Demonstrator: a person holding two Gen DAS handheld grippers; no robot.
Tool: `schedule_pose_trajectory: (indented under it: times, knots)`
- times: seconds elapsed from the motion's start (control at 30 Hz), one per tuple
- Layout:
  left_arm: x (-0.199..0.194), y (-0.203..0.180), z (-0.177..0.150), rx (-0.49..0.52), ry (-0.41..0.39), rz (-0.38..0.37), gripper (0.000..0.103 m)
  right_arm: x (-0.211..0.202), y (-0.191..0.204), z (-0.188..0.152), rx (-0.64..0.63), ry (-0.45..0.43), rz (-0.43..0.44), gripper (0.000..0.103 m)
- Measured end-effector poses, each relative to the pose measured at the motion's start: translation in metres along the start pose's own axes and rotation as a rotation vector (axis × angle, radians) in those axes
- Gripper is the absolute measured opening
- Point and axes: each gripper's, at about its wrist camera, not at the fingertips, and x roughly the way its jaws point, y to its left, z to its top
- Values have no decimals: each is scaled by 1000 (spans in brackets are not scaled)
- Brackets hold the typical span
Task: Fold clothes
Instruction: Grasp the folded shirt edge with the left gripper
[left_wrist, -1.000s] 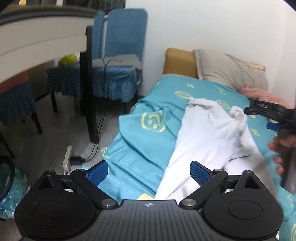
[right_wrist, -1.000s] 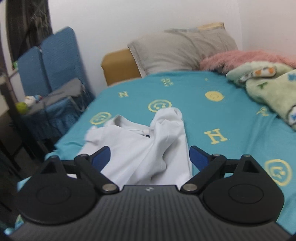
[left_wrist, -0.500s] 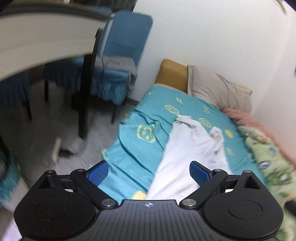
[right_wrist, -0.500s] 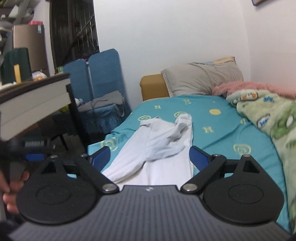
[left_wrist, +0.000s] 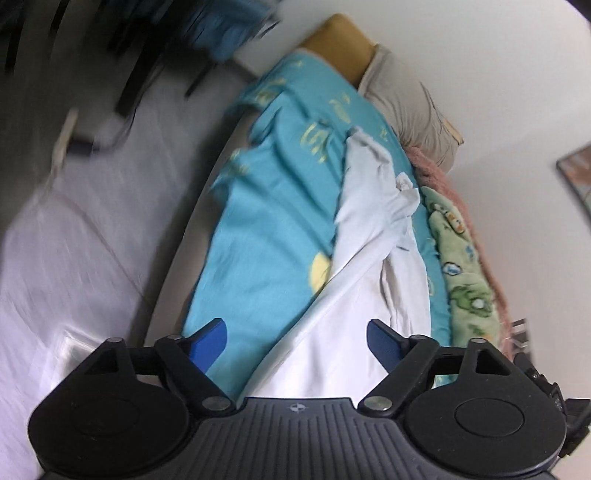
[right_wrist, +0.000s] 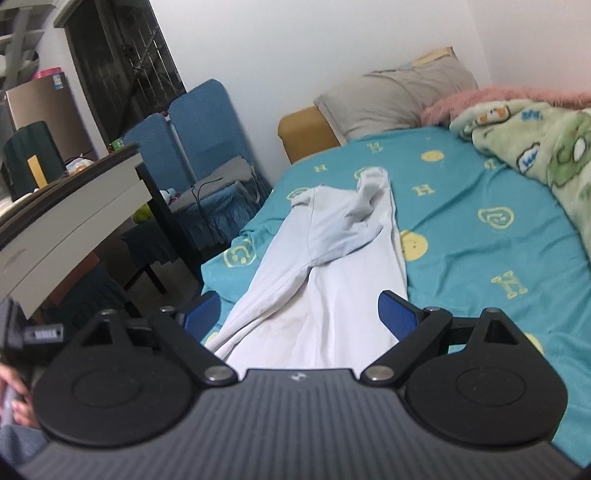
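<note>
On the teal bedsheet (right_wrist: 480, 236), near the edge of the bed that faces the chairs (right_wrist: 199, 122), lies a white garment (right_wrist: 332, 266), stretched out but rumpled, with one part bunched and flopped over on itself at the far end. Judging by that, the folding has hardly begun: no neat fold shows, the cloth is not squared up, and smoothing and every proper fold are left. Its long axis runs down the length of the bed, from the near end by the grippers toward the grey pillow (right_wrist: 395, 96), with the crumpled end pointing at the pillow and the flatter end lying closest to both cameras. The left gripper (left_wrist: 297, 341) hovers over that near end with its blue fingers apart and closing, the cloth seen between them but not pinched. The right gripper (right_wrist: 299, 312) hangs over the same end, jaws spread wide, holding nothing. A green blanket (right_wrist: 535, 147) sits heaped along the far side, well apart from the garment.
</note>
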Motion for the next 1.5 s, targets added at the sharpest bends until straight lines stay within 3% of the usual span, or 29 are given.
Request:
schedule_pose_trajectory:
  times: [0.07, 0.13, 0.23, 0.33, 0.37, 0.5, 0.63, 0.87, 0.97, 1.07, 1.23, 1.3, 1.37, 1.43, 1.5]
  knots:
    - [10, 22, -9, -20, 51, -11, 57, -1, 1, -1, 3, 4, -4, 94]
    - [18, 26, -16, 8, 98, -14, 45, -3, 1, -2, 18, 7, -11, 94]
    - [30, 30, -26, 56, 167, -15, 38, -7, -5, -2, 69, 5, -23, 94]
    - [36, 10, -33, 192, 211, 56, 3, -13, -10, -2, 109, -4, -28, 93]
    - [34, -1, -34, 253, 207, 92, 3, -15, -12, -3, 110, -5, -35, 94]
    - [27, -59, -40, 574, 233, 268, 3, -21, -18, -6, 119, 0, -66, 94]
    - [19, -116, -43, 739, 253, 360, 3, -15, -28, -13, 152, 34, -96, 93]
    - [25, -217, -80, 923, 238, 407, 3, -11, -54, -21, 229, 69, -154, 93]
    - [48, -250, -111, 1003, 289, 397, 3, -10, -70, -26, 280, 89, -181, 93]
    - [72, -259, -143, 1055, 341, 420, 3, -8, -85, -31, 347, 111, -190, 93]
    - [111, -248, -176, 1034, 467, 415, 10, -4, -97, -43, 417, 185, -158, 93]
    - [108, -244, -168, 942, 468, 378, 22, 0, -99, -49, 445, 238, -124, 93]
    - [101, -234, -150, 810, 418, 348, 49, 5, -99, -55, 475, 282, -81, 93]
    - [93, -224, -131, 679, 367, 318, 67, 9, -96, -58, 479, 314, -60, 93]
    - [92, -209, -112, 534, 320, 339, 78, 12, -95, -62, 482, 339, -54, 93]
